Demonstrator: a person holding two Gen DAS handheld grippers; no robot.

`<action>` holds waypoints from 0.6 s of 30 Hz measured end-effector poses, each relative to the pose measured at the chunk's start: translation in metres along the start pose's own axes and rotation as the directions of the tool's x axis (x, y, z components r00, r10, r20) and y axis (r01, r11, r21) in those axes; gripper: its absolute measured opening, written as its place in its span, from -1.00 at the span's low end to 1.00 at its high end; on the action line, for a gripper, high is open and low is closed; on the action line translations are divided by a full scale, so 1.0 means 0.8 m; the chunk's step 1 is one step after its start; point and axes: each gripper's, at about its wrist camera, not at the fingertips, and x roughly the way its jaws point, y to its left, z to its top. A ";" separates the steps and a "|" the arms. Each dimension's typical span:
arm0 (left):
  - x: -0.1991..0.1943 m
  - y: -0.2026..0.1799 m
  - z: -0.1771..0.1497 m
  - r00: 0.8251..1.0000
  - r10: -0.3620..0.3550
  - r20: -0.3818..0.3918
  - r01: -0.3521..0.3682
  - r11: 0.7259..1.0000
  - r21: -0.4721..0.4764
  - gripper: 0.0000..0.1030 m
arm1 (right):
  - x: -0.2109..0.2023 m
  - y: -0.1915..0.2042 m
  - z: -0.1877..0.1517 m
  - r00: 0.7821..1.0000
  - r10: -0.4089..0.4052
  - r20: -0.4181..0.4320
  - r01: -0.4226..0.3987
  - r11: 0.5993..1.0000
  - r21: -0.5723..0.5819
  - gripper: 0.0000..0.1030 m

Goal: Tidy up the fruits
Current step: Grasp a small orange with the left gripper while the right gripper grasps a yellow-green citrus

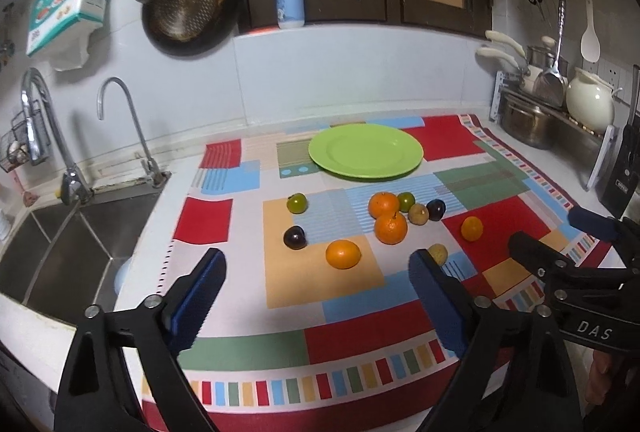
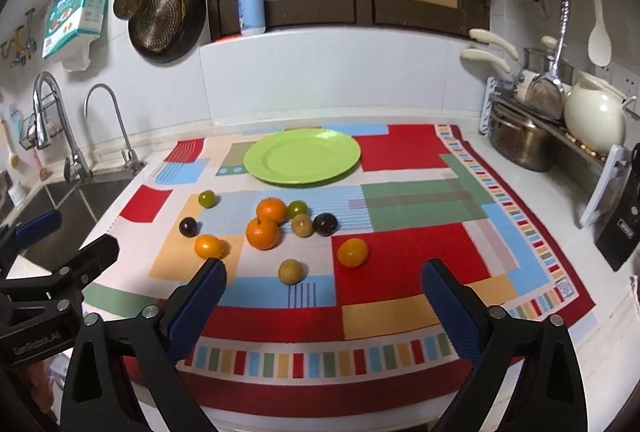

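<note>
Left gripper (image 1: pixel 316 268): jaws spread wide, nothing between the blue pads, angled downward.
Right gripper (image 2: pixel 324 278): jaws likewise wide apart and empty, tilted downward.
Position: the two sit side by side, each visible at the edge of the other's wrist view.

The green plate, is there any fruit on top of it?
No. The green plate is bare. All the fruit lies on the patterned cloth nearer the camera. What the plate covers cannot be seen.
</note>
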 end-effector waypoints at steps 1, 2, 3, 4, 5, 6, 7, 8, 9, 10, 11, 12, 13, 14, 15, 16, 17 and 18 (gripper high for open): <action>0.007 0.001 0.001 1.000 -0.009 -0.011 0.009 1.000 0.003 0.73 | 0.007 0.003 0.000 1.000 0.001 -0.012 -0.001 1.000 0.000 0.85; 0.012 0.001 0.001 1.000 -0.014 -0.018 0.014 1.000 0.007 0.72 | 0.012 0.004 0.000 1.000 0.004 -0.021 -0.004 1.000 0.001 0.81; 0.019 0.002 0.002 0.999 -0.020 -0.028 0.020 1.000 0.012 0.69 | 0.018 0.006 -0.001 0.999 0.007 -0.032 -0.007 1.000 0.003 0.77; 0.027 0.003 0.003 0.999 -0.027 -0.040 0.028 0.999 0.018 0.65 | 0.024 0.008 -0.001 0.999 0.009 -0.044 -0.009 1.000 0.006 0.72; 0.033 0.003 0.003 0.998 -0.034 -0.050 0.035 0.999 0.023 0.63 | 0.032 0.010 -0.001 0.998 0.011 -0.059 -0.011 1.000 0.009 0.70; 0.041 0.004 0.003 0.997 -0.042 -0.062 0.044 0.999 0.029 0.62 | 0.038 0.011 -0.001 0.997 0.015 -0.072 -0.015 1.000 0.011 0.65; 0.050 0.004 0.004 0.996 -0.051 -0.078 0.054 0.998 0.035 0.60 | 0.045 0.013 -0.001 0.996 0.020 -0.085 -0.019 1.000 0.014 0.60; 0.057 0.004 0.004 0.994 -0.060 -0.090 0.064 0.997 0.040 0.58 | 0.053 0.015 -0.001 0.995 0.022 -0.099 -0.021 1.000 0.017 0.58; 0.064 0.004 0.004 0.992 -0.070 -0.103 0.075 0.996 0.046 0.55 | 0.060 0.017 -0.001 0.993 0.023 -0.112 -0.021 1.000 0.020 0.55; 0.074 0.004 0.004 0.990 -0.078 -0.121 0.085 0.995 0.055 0.55 | 0.065 0.017 -0.002 0.992 0.025 -0.121 -0.022 0.999 0.023 0.52; 0.082 0.004 0.004 0.987 -0.082 -0.135 0.091 0.994 0.061 0.55 | 0.072 0.018 -0.003 0.991 0.028 -0.135 -0.024 0.999 0.027 0.47; 0.089 0.004 0.004 0.985 -0.088 -0.147 0.099 0.993 0.066 0.53 | 0.079 0.019 -0.003 0.988 0.029 -0.149 -0.025 0.999 0.032 0.44; 0.097 0.003 0.004 0.983 -0.094 -0.158 0.107 0.992 0.070 0.49 | 0.084 0.020 -0.004 0.987 0.028 -0.160 -0.023 0.999 0.034 0.41; 0.102 0.004 0.004 0.981 -0.099 -0.167 0.112 0.991 0.073 0.47 | 0.091 0.021 -0.005 0.984 0.027 -0.175 -0.021 0.999 0.036 0.39; 0.110 0.004 0.004 0.978 -0.106 -0.179 0.121 0.990 0.076 0.46 | 0.096 0.022 -0.006 0.982 0.029 -0.189 -0.022 0.999 0.039 0.33; 0.118 0.004 0.004 0.975 -0.113 -0.192 0.130 0.988 0.078 0.45 | 0.102 0.023 -0.007 0.979 0.031 -0.202 -0.022 0.999 0.043 0.29; 0.124 0.004 0.003 0.972 -0.117 -0.202 0.135 0.988 0.080 0.45 | 0.108 0.024 -0.008 0.976 0.031 -0.216 -0.022 0.999 0.046 0.27; 0.130 0.004 0.003 0.970 -0.124 -0.211 0.144 0.986 0.081 0.41 | 0.113 0.025 -0.009 0.973 0.031 -0.229 -0.020 0.999 0.047 0.24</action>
